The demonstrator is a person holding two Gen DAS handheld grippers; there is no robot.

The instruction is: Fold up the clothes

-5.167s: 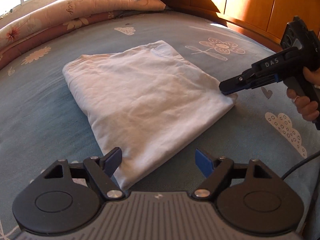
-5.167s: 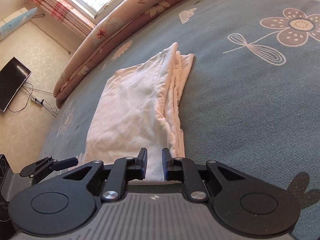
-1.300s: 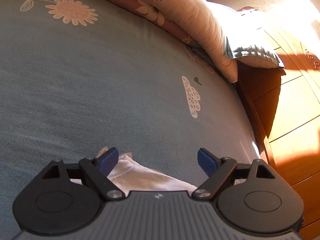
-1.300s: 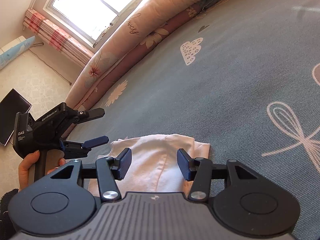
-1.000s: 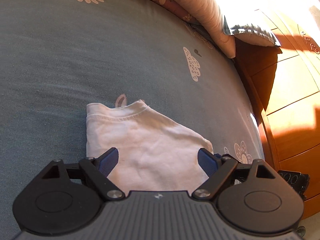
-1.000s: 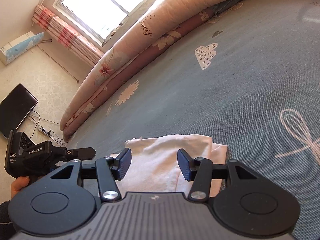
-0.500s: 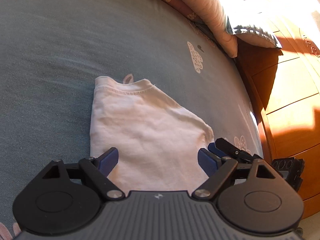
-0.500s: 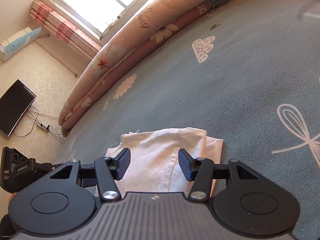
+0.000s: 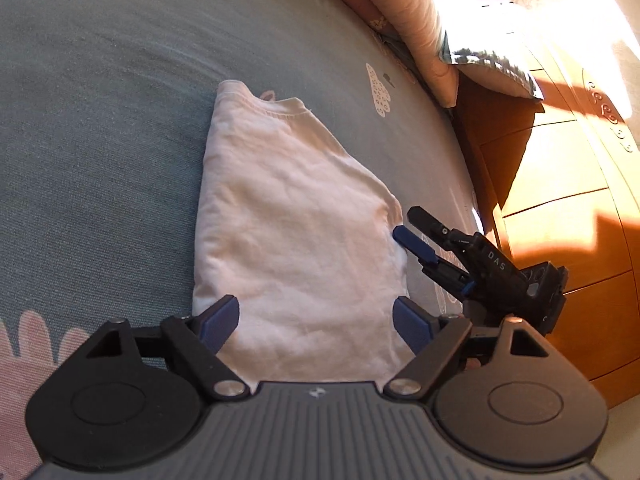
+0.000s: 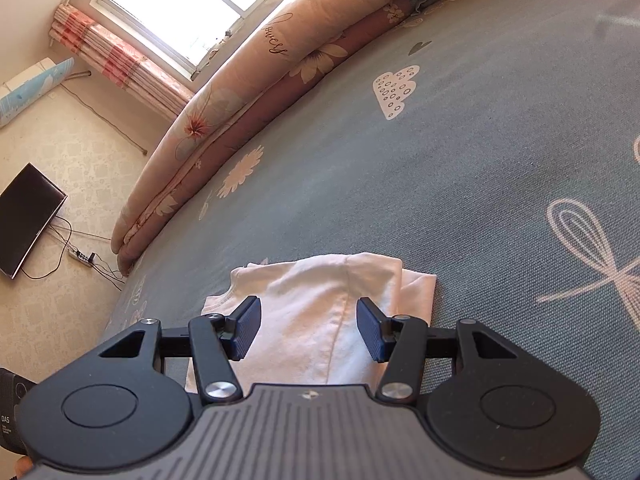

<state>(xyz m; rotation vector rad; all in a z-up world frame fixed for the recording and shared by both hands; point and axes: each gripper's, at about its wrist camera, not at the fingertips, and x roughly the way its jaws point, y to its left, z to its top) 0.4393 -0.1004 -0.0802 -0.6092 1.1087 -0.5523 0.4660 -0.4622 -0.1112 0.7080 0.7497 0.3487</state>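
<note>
A folded pale pink garment [image 9: 292, 232] lies flat on the blue-grey bedsheet [image 9: 100, 112]. My left gripper [image 9: 316, 320] hovers open over the garment's near end, its blue pads apart with nothing pressed between them. In the left wrist view my right gripper [image 9: 414, 232] comes in from the right, its two fingers parted beside the garment's right edge. In the right wrist view the same garment [image 10: 320, 312] lies below my right gripper [image 10: 308, 328], which stands open above the folded layers without pressing on them.
A rolled floral quilt [image 10: 256, 60] runs along the bed's far edge under a window [image 10: 192, 4]. A wooden headboard [image 9: 568, 200] and a pillow [image 9: 480, 52] stand at the right. A dark screen [image 10: 28, 216] and cables lie on the floor.
The left gripper has drawn back from the garment, so more of the folded cloth and the right gripper now show. The right gripper has hardly moved.
</note>
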